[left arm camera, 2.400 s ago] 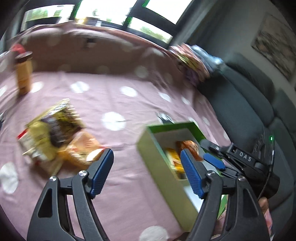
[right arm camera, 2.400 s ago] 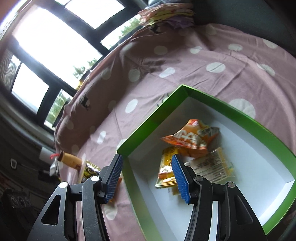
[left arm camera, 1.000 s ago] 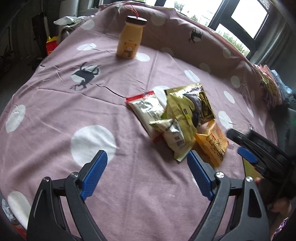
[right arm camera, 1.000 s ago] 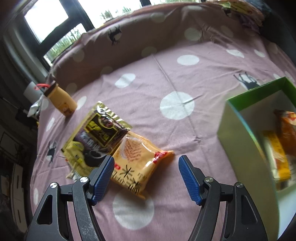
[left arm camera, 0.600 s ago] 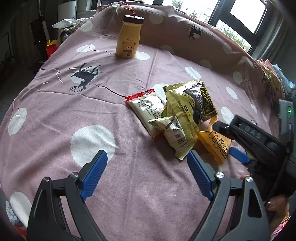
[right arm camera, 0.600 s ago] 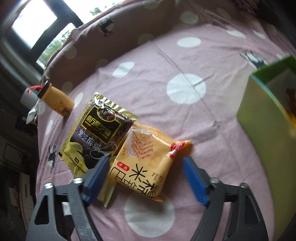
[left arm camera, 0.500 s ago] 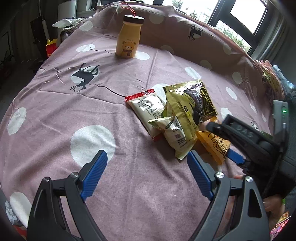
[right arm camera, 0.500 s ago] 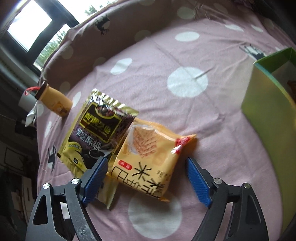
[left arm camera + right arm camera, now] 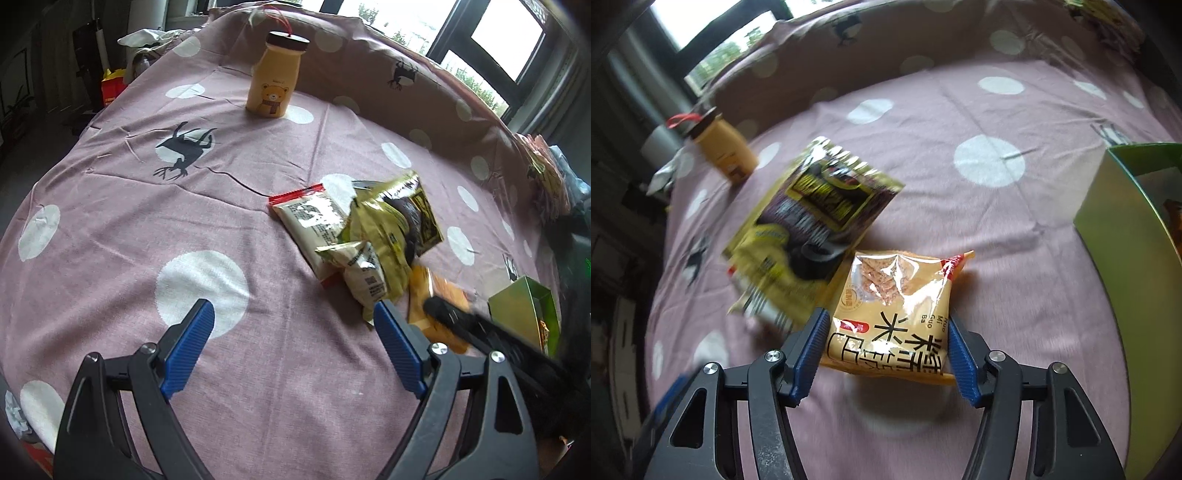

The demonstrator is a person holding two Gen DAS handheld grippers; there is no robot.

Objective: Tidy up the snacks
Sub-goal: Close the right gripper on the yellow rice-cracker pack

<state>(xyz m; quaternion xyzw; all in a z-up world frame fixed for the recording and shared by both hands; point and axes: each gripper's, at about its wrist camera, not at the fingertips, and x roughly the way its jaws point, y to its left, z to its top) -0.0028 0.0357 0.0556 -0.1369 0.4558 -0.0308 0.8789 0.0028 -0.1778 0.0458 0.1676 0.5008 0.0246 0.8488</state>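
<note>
The orange rice-cracker packet (image 9: 892, 314) lies on the pink spotted cloth (image 9: 997, 240), its printed face up, and the right gripper (image 9: 886, 352) has its two blue pads pressed against the packet's left and right edges, so the jaws are clamped on it at the near end. This gripper comes in low from 6 o'clock of the right wrist view, angled down toward the cloth. Seen from the left wrist camera, the same packet (image 9: 436, 295) sits at about 4 o'clock, partly covered by the dark body of the right gripper (image 9: 465, 321) reaching in from the lower right. Just beyond the packet, toward 10 o'clock in the right wrist view, a gold and dark snack bag (image 9: 816, 218) appears blurred and lifted at one edge; it overlaps a small silver-green pouch (image 9: 364, 269) and a white packet with red ends (image 9: 310, 225). The green box (image 9: 1123, 236) stands at 3 o'clock, well apart from the pile, with something orange inside. A yellow bear bottle (image 9: 273, 83) stands upright at 12 o'clock of the left view. The left gripper (image 9: 291, 347) hovers over bare cloth, its blue fingers spread wide with nothing between them.
</note>
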